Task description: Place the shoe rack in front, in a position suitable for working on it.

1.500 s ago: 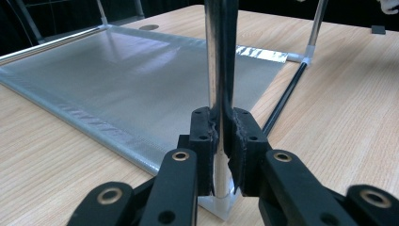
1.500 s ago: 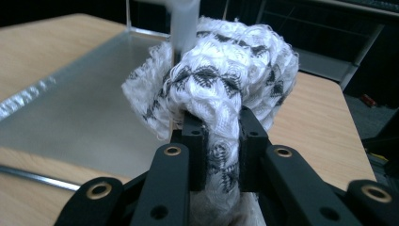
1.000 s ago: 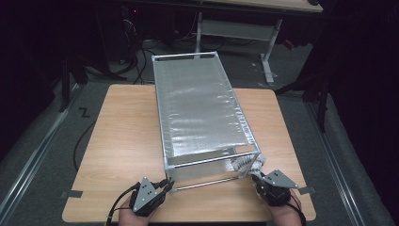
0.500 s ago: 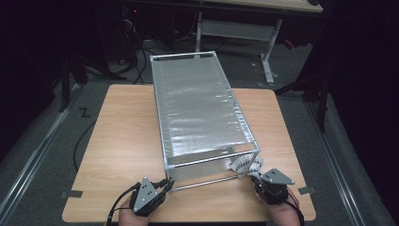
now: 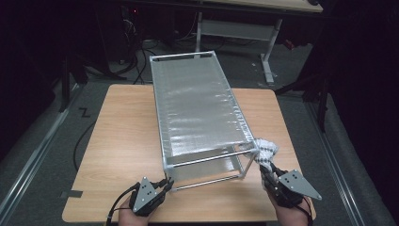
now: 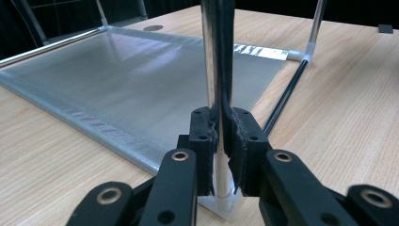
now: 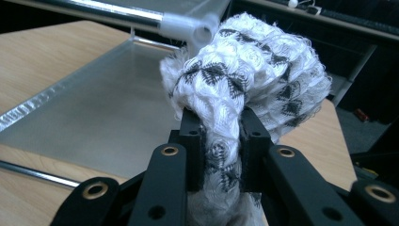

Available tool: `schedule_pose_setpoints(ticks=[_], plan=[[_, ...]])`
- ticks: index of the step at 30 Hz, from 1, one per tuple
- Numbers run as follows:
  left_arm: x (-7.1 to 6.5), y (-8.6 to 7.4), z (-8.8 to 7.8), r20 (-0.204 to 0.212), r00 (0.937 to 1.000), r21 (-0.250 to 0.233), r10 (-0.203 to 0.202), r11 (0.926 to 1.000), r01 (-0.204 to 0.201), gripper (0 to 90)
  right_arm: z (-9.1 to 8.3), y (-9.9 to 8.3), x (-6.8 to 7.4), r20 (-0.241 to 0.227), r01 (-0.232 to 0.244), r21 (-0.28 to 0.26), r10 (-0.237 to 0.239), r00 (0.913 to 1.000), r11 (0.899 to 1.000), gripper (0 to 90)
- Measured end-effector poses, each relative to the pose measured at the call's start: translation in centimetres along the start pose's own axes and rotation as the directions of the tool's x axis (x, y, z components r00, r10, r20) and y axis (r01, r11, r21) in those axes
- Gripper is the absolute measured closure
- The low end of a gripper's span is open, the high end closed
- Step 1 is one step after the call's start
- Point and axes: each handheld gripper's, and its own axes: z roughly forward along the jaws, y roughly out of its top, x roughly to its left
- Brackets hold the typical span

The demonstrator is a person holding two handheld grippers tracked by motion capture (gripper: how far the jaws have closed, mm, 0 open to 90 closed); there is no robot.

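The left gripper [image 6: 220,155] has its fingers clenched on a corner post [image 6: 215,70] of the rack [image 5: 197,108]. The right gripper [image 7: 221,141] fingers grasp a bunched cloth [image 7: 249,80] against the rack's near corner. The cloth may snag there. The rack's long axis runs away across the tabletop [image 5: 122,141].

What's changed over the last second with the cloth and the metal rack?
The right gripper, shut on the white patterned cloth, has carried it up to the rack's near top corner. The left gripper stays clamped on the rack's near left post, and the rack has not shifted on the table.
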Motion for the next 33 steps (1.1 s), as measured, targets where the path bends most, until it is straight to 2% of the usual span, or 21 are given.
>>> schedule_pose_setpoints(ticks=[6, 13, 18, 22, 29, 33], plan=[[-0.1, 0.0, 0.0, 0.0, 1.0, -0.001, 0.002, 1.0, -0.002, 79.9, 0.4, -0.4, 0.2, -0.006, 0.008, 0.024, -0.008, 0.9999, 1.0, 76.4], [-0.1, 0.0, 0.0, 0.001, 1.0, 0.0, 0.004, 1.0, -0.004, 80.0, 1.9, -2.1, 0.2, -0.033, 0.018, 0.124, -0.014, 0.9994, 0.992, 76.4], [-0.1, 0.0, 0.0, 0.001, 1.0, 0.0, 0.004, 1.0, -0.004, 79.9, 3.1, -3.5, 0.1, -0.052, 0.025, 0.205, -0.015, 0.9985, 0.978, 76.5], [-0.1, 0.0, 0.0, 0.002, 1.0, 0.0, 0.003, 1.0, -0.003, 80.0, 4.3, -4.7, 0.1, -0.075, 0.037, 0.273, -0.017, 0.9971, 0.961, 76.5], [-0.1, 0.0, 0.0, 0.001, 1.0, -0.002, 0.002, 1.0, -0.002, 80.0, 5.9, -6.3, 0.2, -0.109, 0.037, 0.357, 0.002, 0.994, 0.933, 76.4], [-0.1, 0.0, 0.0, 0.001, 1.0, -0.003, 0.001, 1.0, -0.001, 80.0, 6.2, -6.7, 0.1, -0.118, 0.042, 0.376, 0.003, 0.993, 0.926, 76.3]])
